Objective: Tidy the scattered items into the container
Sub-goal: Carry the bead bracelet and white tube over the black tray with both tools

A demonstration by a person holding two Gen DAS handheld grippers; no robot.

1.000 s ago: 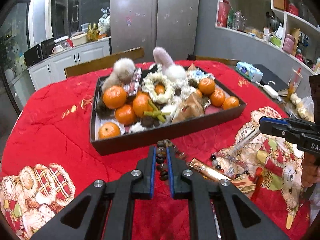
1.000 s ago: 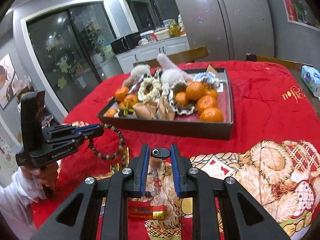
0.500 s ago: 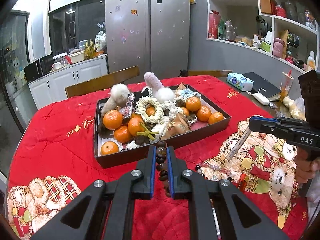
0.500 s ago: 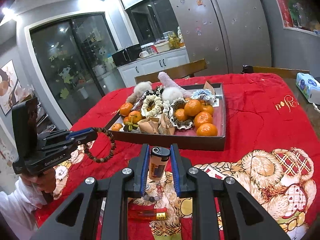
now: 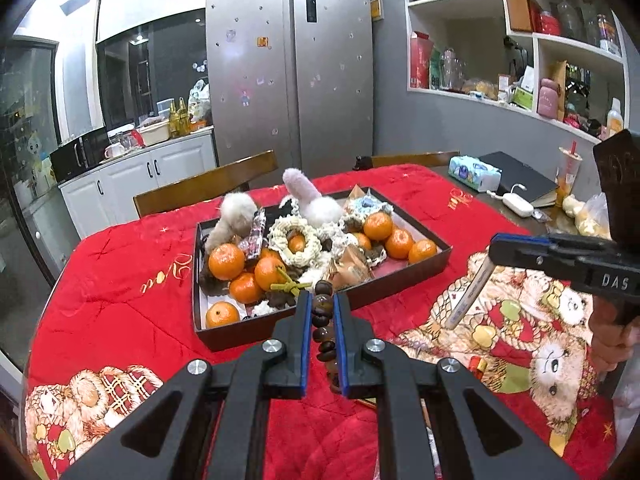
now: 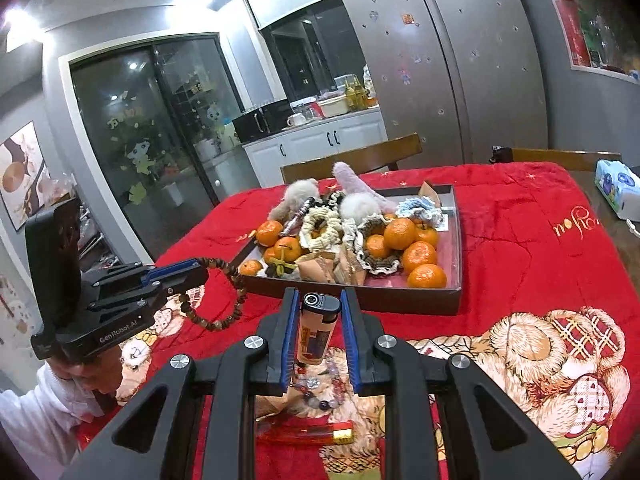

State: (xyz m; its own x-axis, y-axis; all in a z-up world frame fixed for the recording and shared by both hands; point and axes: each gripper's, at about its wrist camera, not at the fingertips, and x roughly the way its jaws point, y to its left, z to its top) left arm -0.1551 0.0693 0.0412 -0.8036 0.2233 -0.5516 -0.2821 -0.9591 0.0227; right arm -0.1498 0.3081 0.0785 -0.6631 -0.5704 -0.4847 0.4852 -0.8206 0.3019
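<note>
Tilting downward toward the tray [image 5: 400, 288], the left gripper [image 5: 322, 312] clenches a bead bracelet [image 5: 323, 320] just before it; the right gripper [image 6: 319, 322] clenches an upright lighter [image 6: 314, 332] near its front wall.

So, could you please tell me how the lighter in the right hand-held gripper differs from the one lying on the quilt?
The held lighter is pale orange and opaque; the lying lighter is clear red. The held lighter stands upright between the right hand-held gripper pads, off the quilt; the lying one lies flat. Both are outside the tray.
</note>
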